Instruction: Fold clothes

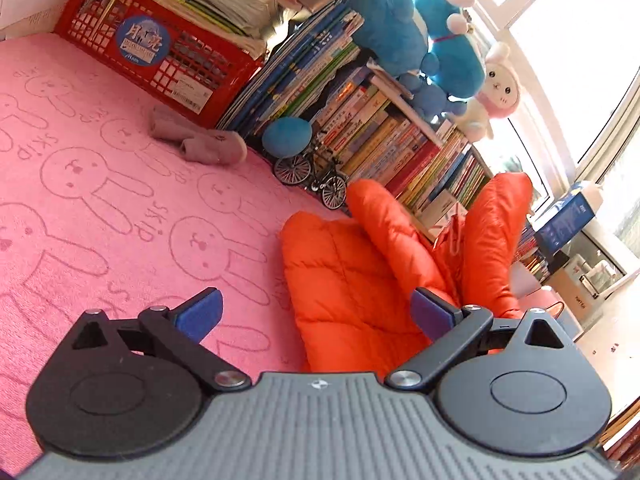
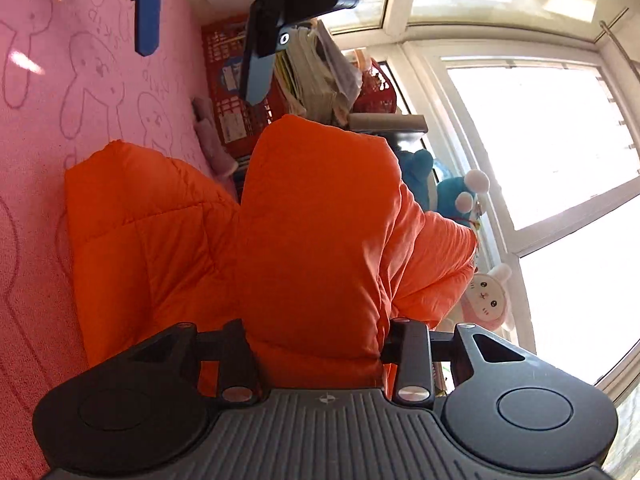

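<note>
An orange puffy jacket [image 1: 360, 280] lies on the pink rabbit-print bed sheet [image 1: 100, 200], with two parts raised toward the bookshelf. My left gripper [image 1: 316, 300] is open, with nothing between its blue pads [image 1: 200, 312]; it hovers over the sheet at the jacket's left edge. In the right wrist view a thick fold of the jacket [image 2: 320, 220] fills the gap of my right gripper [image 2: 316, 320] and stands up from it; the cloth hides the pads. The left gripper [image 2: 200, 76] shows at the top of that view, open above the sheet.
A red crate [image 1: 160, 52] stacked with papers, a row of books [image 1: 380, 140], plush toys [image 1: 440, 40], a blue ball [image 1: 286, 136] and a small model bicycle [image 1: 316, 176] line the far edge. Grey rolled cloth [image 1: 200, 140] lies by the crate. Windows [image 2: 540, 140] stand behind.
</note>
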The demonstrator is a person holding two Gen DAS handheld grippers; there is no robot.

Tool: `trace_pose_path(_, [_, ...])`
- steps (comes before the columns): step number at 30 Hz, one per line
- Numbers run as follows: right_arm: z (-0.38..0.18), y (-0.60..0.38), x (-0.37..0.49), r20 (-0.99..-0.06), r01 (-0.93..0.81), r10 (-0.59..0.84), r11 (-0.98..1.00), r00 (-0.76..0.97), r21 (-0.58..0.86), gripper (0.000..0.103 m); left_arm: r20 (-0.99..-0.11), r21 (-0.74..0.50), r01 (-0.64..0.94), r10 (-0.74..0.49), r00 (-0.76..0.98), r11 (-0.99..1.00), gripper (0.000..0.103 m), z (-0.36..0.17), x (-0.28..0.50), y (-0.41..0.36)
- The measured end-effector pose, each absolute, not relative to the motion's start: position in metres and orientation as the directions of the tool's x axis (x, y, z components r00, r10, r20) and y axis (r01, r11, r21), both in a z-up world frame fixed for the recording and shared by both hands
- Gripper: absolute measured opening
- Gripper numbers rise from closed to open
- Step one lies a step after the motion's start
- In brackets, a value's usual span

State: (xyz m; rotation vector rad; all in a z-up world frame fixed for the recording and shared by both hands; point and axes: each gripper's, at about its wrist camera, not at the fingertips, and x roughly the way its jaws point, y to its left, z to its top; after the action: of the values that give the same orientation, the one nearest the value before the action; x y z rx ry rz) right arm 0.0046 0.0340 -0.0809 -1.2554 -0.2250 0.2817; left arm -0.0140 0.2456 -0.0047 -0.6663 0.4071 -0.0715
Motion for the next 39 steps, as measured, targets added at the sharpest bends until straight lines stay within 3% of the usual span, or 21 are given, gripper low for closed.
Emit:
trace_pose_path(6, [-0.089, 0.049, 0.002, 0.007, -0.085, 0.35, 0.246, 0.937, -0.966, 0.04, -0.251, -0.359, -0.038, -0.058, 0.966, 0.932, 0.103, 0.04, -0.009, 0.182])
trace_pose_path(10, [-0.092, 0.058, 0.002, 0.003, -0.095, 0.354, 0.26, 0.935, -0.961, 0.043, -0.319, -0.161, -0.173, 0.115, 0.941, 0.972, 0.103, 0.031, 0.018, 0.151])
trace_pose_path(14, [-0.093, 0.059, 0.003, -0.005, -0.113, 0.359, 0.28, 0.933, -0.953, 0.048, -0.378, -0.104, -0.271, 0.214, 0.901, 0.957, 0.103, 0.009, 0.032, 0.15])
trace_pose_path(19, [-0.091, 0.04, 0.005, -0.009, -0.137, 0.338, 0.358, 0.941, -0.923, 0.075, -0.472, -0.015, -0.371, 0.321, 0.821, 0.929, 0.103, -0.021, 0.041, 0.153])
trace_pose_path(22, [-0.079, 0.014, 0.009, -0.05, -0.192, 0.306, 0.457, 0.951, -0.869, 0.08, -0.513, -0.039, -0.36, 0.29, 0.808, 0.932, 0.103, -0.034, 0.042, 0.155])
trace_pose_path(27, [-0.079, -0.004, 0.007, -0.081, -0.236, 0.331, 0.461, 0.94, -0.855, 0.079, -0.499, -0.016, -0.368, 0.311, 0.809, 0.93, 0.101, -0.026, 0.039, 0.152])
trace_pose_path(29, [-0.084, -0.002, 0.005, -0.084, -0.237, 0.35, 0.421, 0.933, -0.875, 0.056, -0.44, -0.055, -0.384, 0.323, 0.838, 0.922, 0.097, -0.004, 0.029, 0.153])
trace_pose_path(31, [-0.091, 0.009, 0.002, -0.074, -0.219, 0.365, 0.373, 0.928, -0.902, 0.049, -0.336, -0.084, -0.326, 0.282, 0.899, 0.942, 0.099, 0.025, 0.02, 0.146])
trace_pose_path(35, [-0.095, 0.028, 0.003, -0.07, -0.211, 0.412, 0.308, 0.909, -0.928, 0.047, -0.174, 0.108, -0.209, 0.225, 0.959, 0.972, 0.103, 0.064, 0.04, 0.102])
trace_pose_path(39, [-0.095, 0.04, -0.005, -0.052, -0.2, 0.425, 0.312, 0.904, -0.929, 0.049, -0.218, 0.227, -0.288, 0.337, 0.916, 0.93, 0.103, 0.055, 0.099, 0.088])
